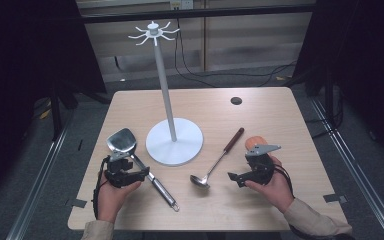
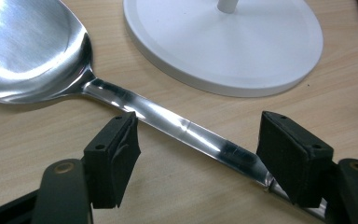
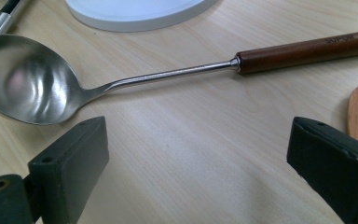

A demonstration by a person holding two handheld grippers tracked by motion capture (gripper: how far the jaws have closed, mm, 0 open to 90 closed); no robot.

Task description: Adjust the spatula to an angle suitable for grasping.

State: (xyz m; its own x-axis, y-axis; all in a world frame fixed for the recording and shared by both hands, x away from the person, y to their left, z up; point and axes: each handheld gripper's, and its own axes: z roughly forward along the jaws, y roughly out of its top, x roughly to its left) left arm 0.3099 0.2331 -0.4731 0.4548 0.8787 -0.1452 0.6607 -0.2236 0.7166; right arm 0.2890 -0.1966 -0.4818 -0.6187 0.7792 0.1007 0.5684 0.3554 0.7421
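A steel spatula (image 1: 121,141) lies at the table's left, its handle running toward the near edge. My left gripper (image 1: 139,173) rests low over that handle. In the left gripper view the gripper (image 2: 200,135) is open, its pads on either side of the spatula handle (image 2: 168,122) and not closed on it. A steel ladle (image 1: 215,162) with a brown wooden handle lies right of centre. My right gripper (image 1: 234,176) stands open beside it. In the right gripper view the gripper (image 3: 200,140) has bare table between its jaws, with the ladle bowl (image 3: 25,79) beyond.
A white hook stand (image 1: 165,90) rises from a round base (image 1: 174,141) at mid table; that base (image 2: 223,42) lies just beyond the spatula. A rounded wooden piece (image 1: 256,141) lies behind the right gripper. A dark hole (image 1: 236,100) marks the far side of the table.
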